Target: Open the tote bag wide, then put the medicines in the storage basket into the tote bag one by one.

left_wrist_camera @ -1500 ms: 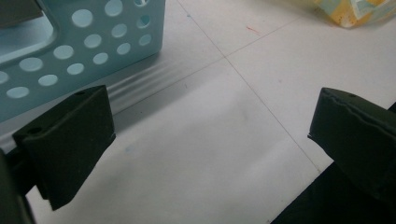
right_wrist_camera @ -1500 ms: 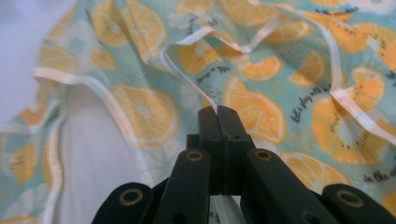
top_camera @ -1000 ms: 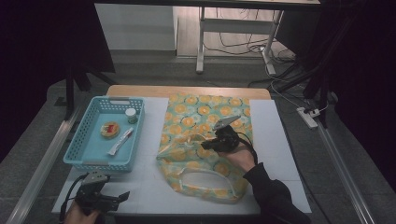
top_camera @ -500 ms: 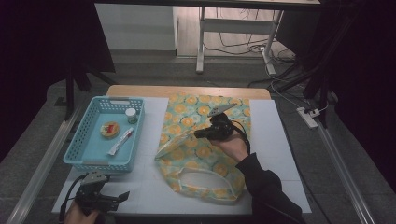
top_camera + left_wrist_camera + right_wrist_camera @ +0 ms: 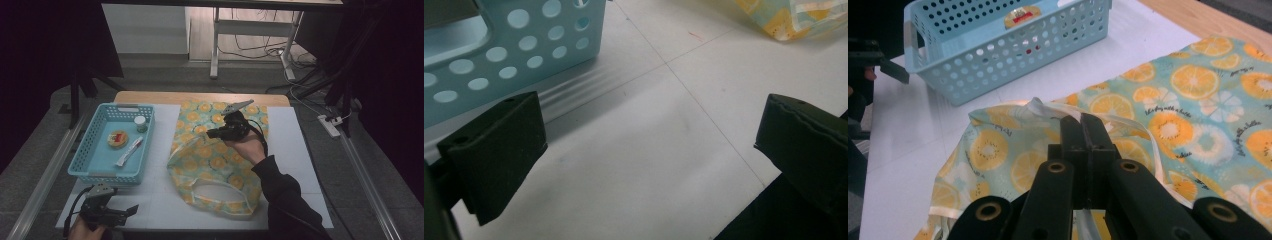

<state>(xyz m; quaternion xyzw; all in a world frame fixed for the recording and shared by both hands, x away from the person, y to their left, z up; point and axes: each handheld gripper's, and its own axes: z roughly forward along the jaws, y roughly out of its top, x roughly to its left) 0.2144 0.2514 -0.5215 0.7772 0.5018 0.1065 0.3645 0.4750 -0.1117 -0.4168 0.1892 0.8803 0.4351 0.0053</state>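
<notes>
Nearest you, your left gripper (image 5: 131,211) is waiting on the worktop (image 5: 165,210) with its fingers (image 5: 499,150) spread wide and nothing between them. Further in, your right gripper (image 5: 212,134) is pinching the pale trim of the orange-print bag (image 5: 220,165), fingers (image 5: 1083,145) clamped tight on that edge, lifting it near the worktop's middle. Judging by this, you are opening the bag's mouth, so be lifting slowly and keeping the trim pinched. Left and further off, the blue basket (image 5: 80,167) is holding a round tin (image 5: 118,138), a small jar (image 5: 141,123) and a white packet (image 5: 129,152).
</notes>
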